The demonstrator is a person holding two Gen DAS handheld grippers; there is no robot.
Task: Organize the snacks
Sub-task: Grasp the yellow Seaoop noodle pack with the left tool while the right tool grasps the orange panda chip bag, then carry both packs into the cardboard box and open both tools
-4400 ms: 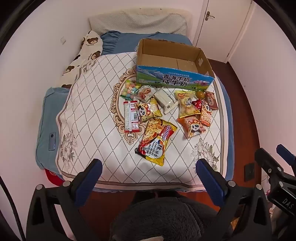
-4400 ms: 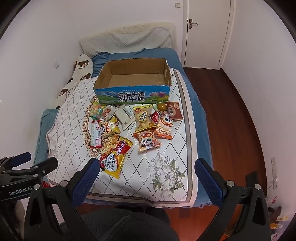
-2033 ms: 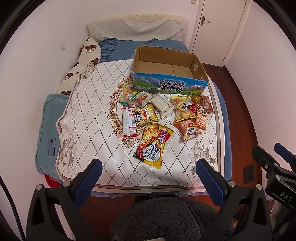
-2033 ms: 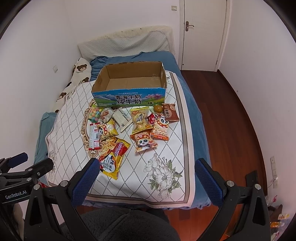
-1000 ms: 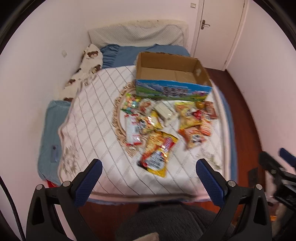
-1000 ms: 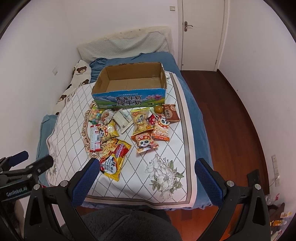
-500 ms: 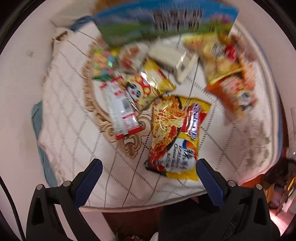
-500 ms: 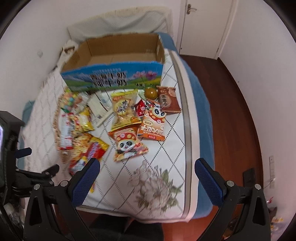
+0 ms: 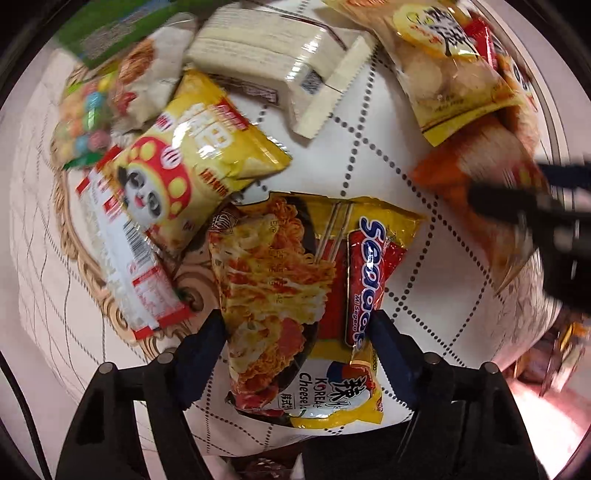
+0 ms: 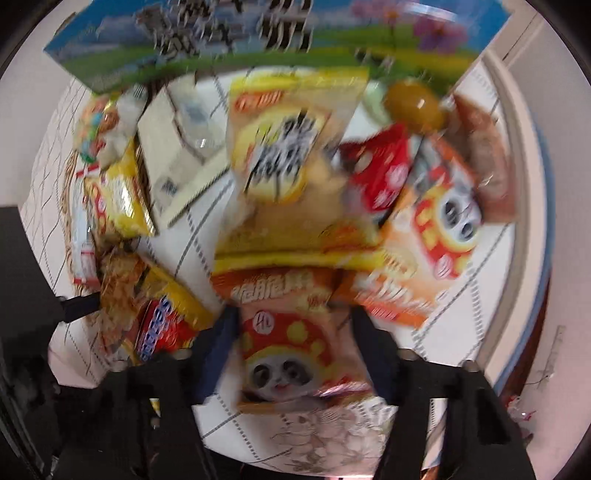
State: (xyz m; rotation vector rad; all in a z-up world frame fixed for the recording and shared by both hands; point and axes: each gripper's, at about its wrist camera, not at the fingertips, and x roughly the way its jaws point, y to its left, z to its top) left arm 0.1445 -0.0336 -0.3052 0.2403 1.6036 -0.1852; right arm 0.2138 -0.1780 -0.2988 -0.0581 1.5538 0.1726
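Note:
A yellow and red instant noodle packet [image 9: 288, 280] lies flat on the quilted bed cover [image 9: 436, 295]. My left gripper [image 9: 297, 332] points down over it, jaws closing, with the blue pads touching its two long edges. An orange panda snack packet [image 10: 284, 339] lies between the fingers of my right gripper [image 10: 293, 328], whose jaws are closing too. This view is blurred, and thin gaps still show beside its pads. In the left wrist view the right gripper [image 9: 517, 206] appears as a dark blur at the right. The blue milk carton box [image 10: 258, 33] stands behind the snacks.
Around the noodles lie a yellow panda packet [image 9: 184, 158], a red and white stick packet [image 9: 129, 258], a white wafer pack [image 9: 269, 62], a candy bag [image 9: 85, 114] and a yellow chip bag [image 9: 443, 74]. A second orange panda packet [image 10: 436, 229] and a round golden sweet [image 10: 413, 103] lie right.
Both grippers have dropped from high above the bed to just over the snacks. Their wide-open jaws have narrowed, the left around the noodle packet and the right around the orange panda packet.

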